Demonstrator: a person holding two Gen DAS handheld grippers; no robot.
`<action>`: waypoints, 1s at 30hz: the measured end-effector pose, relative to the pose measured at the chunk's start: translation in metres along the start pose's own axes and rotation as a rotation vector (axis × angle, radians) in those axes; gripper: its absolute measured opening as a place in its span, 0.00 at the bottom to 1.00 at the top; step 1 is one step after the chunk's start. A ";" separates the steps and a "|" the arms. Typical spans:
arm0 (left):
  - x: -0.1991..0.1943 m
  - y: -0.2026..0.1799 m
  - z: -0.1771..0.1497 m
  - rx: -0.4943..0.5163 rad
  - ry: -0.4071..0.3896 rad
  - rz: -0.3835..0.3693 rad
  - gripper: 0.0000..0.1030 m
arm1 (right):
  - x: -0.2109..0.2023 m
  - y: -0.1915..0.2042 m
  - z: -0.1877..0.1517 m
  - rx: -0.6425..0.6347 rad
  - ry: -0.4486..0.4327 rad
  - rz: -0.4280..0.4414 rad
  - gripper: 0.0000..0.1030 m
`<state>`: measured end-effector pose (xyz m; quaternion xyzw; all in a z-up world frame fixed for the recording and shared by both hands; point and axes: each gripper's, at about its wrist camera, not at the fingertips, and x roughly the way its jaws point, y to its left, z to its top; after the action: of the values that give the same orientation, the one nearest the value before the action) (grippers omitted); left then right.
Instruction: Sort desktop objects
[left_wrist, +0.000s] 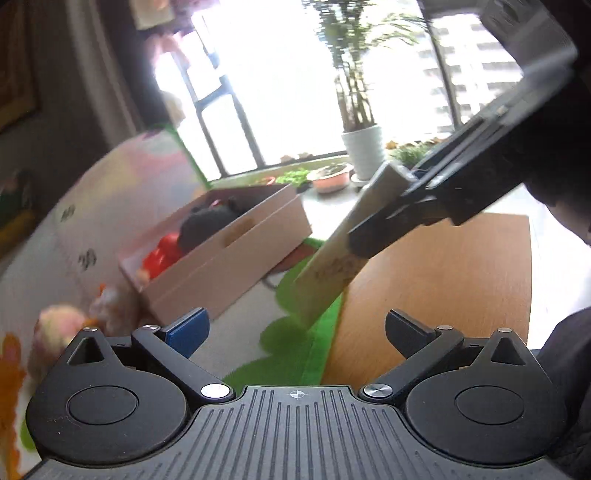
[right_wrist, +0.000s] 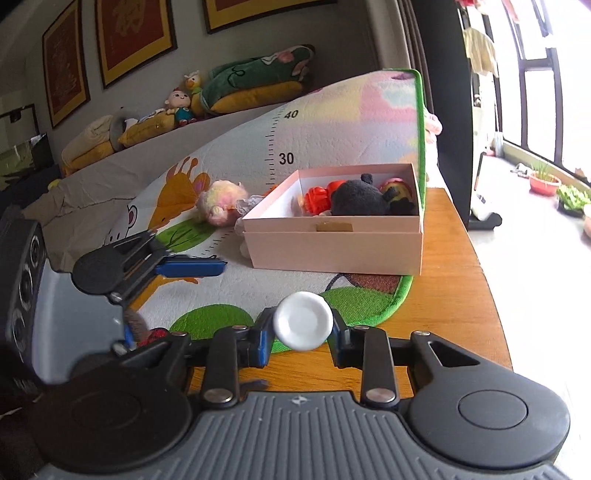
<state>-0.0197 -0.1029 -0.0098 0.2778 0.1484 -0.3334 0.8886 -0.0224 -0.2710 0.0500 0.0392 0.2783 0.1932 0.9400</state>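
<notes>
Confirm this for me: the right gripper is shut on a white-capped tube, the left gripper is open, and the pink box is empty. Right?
Not quite. The pink box is not empty: the right wrist view shows a black plush toy and red toys inside. The right gripper does grip the white-capped tube, and the left gripper is open.

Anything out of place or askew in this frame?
Mostly tidy. One pastel plush toy lies on the mat outside the box, left of it. The right claw holds a tube tilted in midair.
</notes>
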 end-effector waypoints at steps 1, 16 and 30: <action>0.006 -0.009 0.005 0.052 -0.010 0.011 1.00 | 0.000 -0.002 0.000 0.009 0.000 0.001 0.28; 0.060 -0.018 0.017 0.055 0.002 -0.003 0.37 | 0.011 -0.035 0.002 0.189 -0.069 0.043 0.28; 0.018 -0.012 0.034 -0.004 -0.045 0.019 0.21 | -0.010 -0.007 0.021 0.088 -0.155 0.027 0.28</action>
<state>-0.0114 -0.1394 0.0044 0.2700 0.1261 -0.3308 0.8954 -0.0165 -0.2805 0.0719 0.0991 0.2122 0.1900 0.9534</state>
